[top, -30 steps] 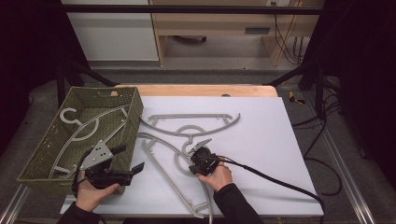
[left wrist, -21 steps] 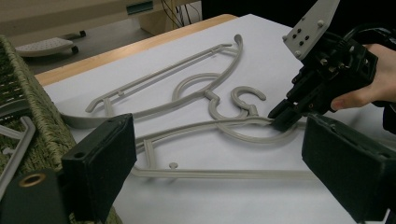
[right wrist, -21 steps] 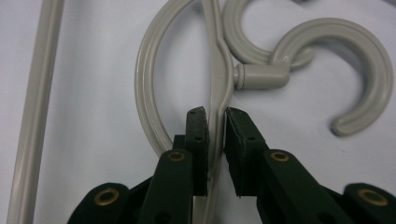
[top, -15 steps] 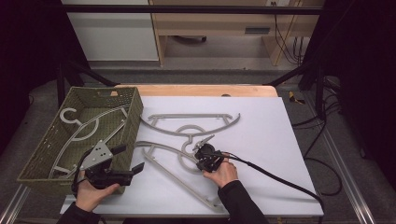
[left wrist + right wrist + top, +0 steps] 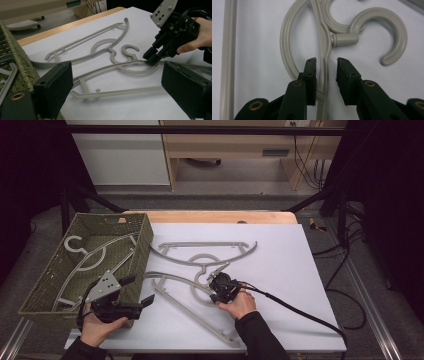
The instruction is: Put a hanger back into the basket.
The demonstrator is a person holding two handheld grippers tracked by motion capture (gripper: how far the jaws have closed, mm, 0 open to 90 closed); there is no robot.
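Two grey plastic hangers lie on the white table, their hooks interlocked mid-table. The far hanger (image 5: pixel 210 244) is behind the near hanger (image 5: pixel 112 92). My right gripper (image 5: pixel 217 292) is down on the near hanger beside its hook. In the right gripper view, the right gripper (image 5: pixel 326 62) straddles the hanger's thin arm (image 5: pixel 323 47). Its jaws have just been opening, and a gap shows at the right pad. My left gripper (image 5: pixel 139 291) hovers open by the basket's near right corner, nothing between the jaws of the left gripper (image 5: pixel 117 72).
An olive woven basket (image 5: pixel 145 245) stands at the table's left with a third grey hanger (image 5: pixel 105 246) inside. The right gripper's black cable (image 5: pixel 300 312) trails across the table to the right front. Open white tabletop lies right of the hangers.
The near hanger's long bar has swung, its front end moving right. My right hand shifted slightly up and right with it. The left gripper stayed put.
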